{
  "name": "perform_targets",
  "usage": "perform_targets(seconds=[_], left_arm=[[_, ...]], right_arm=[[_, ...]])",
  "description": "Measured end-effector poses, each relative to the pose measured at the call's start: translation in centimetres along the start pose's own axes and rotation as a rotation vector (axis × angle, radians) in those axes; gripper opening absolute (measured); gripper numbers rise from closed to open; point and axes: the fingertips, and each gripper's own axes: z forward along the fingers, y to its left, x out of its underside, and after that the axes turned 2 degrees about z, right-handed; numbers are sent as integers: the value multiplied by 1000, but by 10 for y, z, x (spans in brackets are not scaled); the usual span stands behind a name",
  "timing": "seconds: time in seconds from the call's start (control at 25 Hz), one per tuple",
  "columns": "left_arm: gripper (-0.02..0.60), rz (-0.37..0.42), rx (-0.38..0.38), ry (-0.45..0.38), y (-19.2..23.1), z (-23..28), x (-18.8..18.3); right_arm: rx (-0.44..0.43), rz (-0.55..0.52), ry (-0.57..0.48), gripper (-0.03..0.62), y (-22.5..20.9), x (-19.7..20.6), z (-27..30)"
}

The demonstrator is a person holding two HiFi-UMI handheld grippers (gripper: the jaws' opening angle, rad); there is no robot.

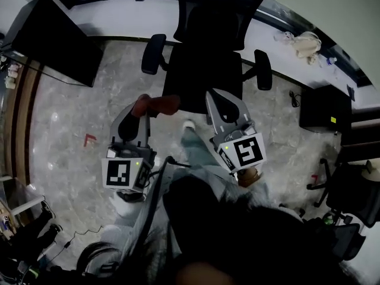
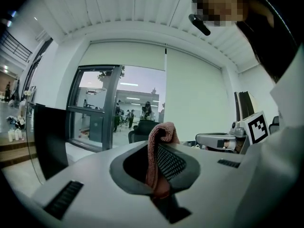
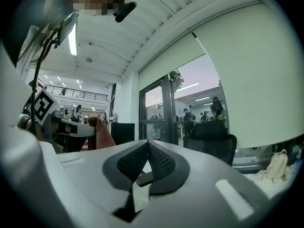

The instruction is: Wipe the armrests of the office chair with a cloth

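The left hand-held gripper [image 2: 159,161] is clamped on a fold of the reddish cloth [image 2: 154,148], which is held above the floor, short of the office chair [image 1: 205,70]. It looks soft, light and floppy, so a bunched pinch suits it. The right hand-held gripper [image 3: 147,159] has its jaws together on nothing.

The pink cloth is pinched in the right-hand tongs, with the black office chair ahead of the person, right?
Not quite. The cloth is pinched in the left tongs, as the left gripper view shows; the right tongs are shut on nothing. The black office chair is indeed ahead of the person.
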Motion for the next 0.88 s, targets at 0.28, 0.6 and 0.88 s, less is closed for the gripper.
perform_targets(seconds=[0.28, 0.6, 0.88], left_arm=[[29, -10, 0, 16, 61, 102, -8], [29, -54, 15, 198, 98, 155, 39], [29, -134, 1, 487, 143, 205, 177]], right_arm=[[-18, -31, 33, 2, -52, -3, 104], [-1, 45, 156, 2, -79, 27, 156], [-3, 94, 208, 2, -81, 79, 190]])
